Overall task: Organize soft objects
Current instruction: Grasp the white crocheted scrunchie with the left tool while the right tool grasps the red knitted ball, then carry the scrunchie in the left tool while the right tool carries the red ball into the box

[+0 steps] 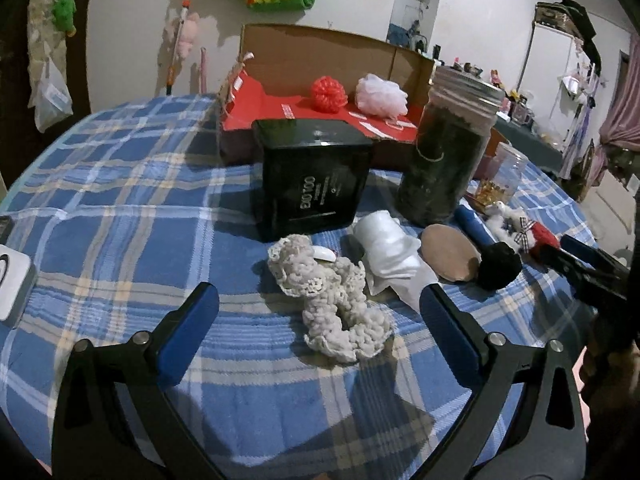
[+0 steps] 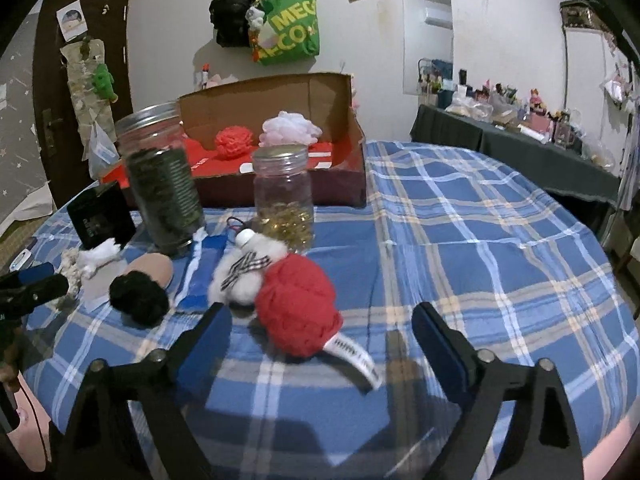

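Cream crochet piece [image 1: 340,300] between wide left hand-held gripper [image 1: 320,312]; red knit ball [image 2: 296,308] between wide right hand-held gripper [image 2: 320,328].

Crocheted scrunchie [image 1: 336,304] (cream) lies between open fingers [image 1: 200,320].

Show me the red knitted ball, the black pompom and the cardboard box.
Red knitted ball [image 2: 296,312]: right wrist view, middle of its top.
Black pompom [image 2: 140,298]: right wrist view, its centre.
Cardboard box [image 2: 264,98]: right wrist view, back wall.
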A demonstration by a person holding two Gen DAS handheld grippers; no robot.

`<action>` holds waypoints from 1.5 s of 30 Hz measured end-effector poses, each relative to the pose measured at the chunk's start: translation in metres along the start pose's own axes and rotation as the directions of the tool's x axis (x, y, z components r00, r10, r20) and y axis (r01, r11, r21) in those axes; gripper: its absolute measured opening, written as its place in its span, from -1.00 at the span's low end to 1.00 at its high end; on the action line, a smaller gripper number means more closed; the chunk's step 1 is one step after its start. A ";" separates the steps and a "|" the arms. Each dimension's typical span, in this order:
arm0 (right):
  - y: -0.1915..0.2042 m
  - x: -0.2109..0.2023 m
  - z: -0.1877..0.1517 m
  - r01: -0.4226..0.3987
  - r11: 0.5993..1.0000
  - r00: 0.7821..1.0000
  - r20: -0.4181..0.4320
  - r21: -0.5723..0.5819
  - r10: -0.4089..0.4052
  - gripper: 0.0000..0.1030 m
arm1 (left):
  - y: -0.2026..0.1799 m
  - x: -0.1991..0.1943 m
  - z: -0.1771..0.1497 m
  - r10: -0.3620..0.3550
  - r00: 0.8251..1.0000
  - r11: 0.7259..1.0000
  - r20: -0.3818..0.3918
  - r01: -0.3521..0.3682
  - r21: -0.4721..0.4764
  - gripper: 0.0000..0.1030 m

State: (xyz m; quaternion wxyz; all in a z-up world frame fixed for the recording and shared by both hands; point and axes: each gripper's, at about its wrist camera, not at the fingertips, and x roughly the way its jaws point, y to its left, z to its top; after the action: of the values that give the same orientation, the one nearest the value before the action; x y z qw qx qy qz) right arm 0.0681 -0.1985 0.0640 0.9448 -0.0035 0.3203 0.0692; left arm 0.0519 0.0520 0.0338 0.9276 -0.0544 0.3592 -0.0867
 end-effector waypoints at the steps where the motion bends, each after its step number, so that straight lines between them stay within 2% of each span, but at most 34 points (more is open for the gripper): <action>1: -0.002 0.004 0.002 -0.007 1.000 1.000 -0.011 0.004 0.007 0.39 | 0.001 0.003 0.000 -0.017 1.000 1.000 -0.017 0.017 -0.001 0.45; 2: -0.004 0.007 0.004 -0.011 1.000 1.000 -0.017 0.011 0.011 0.30 | 0.001 0.007 0.000 -0.028 0.999 1.000 -0.035 0.028 -0.001 0.22; 3: -0.007 0.010 0.006 -0.024 0.999 0.999 -0.024 0.024 0.025 0.04 | 0.000 0.007 0.000 -0.017 1.000 1.000 -0.026 0.017 0.013 0.11; 4: -0.008 0.011 0.006 -0.043 0.998 0.999 -0.029 0.036 0.044 -0.24 | -0.001 0.006 0.000 -0.027 0.999 0.999 -0.024 0.028 0.030 -0.33; 5: -0.011 0.014 0.007 -0.076 0.996 0.996 -0.040 0.049 0.078 -0.24 | -0.001 0.006 0.000 -0.049 0.998 0.998 -0.035 0.050 0.037 -0.48; 8: -0.016 0.011 0.006 -0.111 0.991 0.993 -0.027 0.080 0.113 -0.28 | 0.001 0.000 0.003 -0.051 0.998 0.998 -0.022 0.051 0.021 -0.49; 12: -0.018 -0.015 0.010 -0.045 0.997 0.997 0.065 0.068 0.041 -0.29 | -0.003 -0.015 0.011 -0.028 0.999 0.999 0.025 0.027 0.046 -0.51; 17: -0.015 -0.038 0.020 -0.068 0.996 0.990 0.124 0.065 0.059 -0.29 | -0.013 -0.030 0.020 -0.066 0.996 0.996 0.063 0.062 0.062 -0.51; 21: 0.000 -0.047 0.024 -0.109 0.993 0.983 0.153 0.041 0.101 -0.29 | -0.030 -0.034 0.022 -0.134 0.988 0.988 0.070 0.128 0.089 -0.51; 29: 0.037 -0.038 0.017 -0.206 0.978 0.971 0.125 0.006 0.204 -0.29 | -0.067 -0.019 0.019 -0.238 0.971 0.964 0.024 0.234 0.123 -0.51; 45: 0.043 -0.030 0.009 -0.234 0.972 0.968 0.091 0.019 0.232 -0.28 | -0.066 -0.006 0.020 -0.254 0.967 0.963 -0.002 0.253 0.096 -0.51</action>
State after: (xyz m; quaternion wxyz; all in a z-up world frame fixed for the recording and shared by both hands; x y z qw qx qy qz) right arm 0.0440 -0.1590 0.0907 0.9432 0.0513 0.2775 0.1751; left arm 0.0534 -0.0110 0.0635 0.9122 -0.0560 0.3399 -0.2217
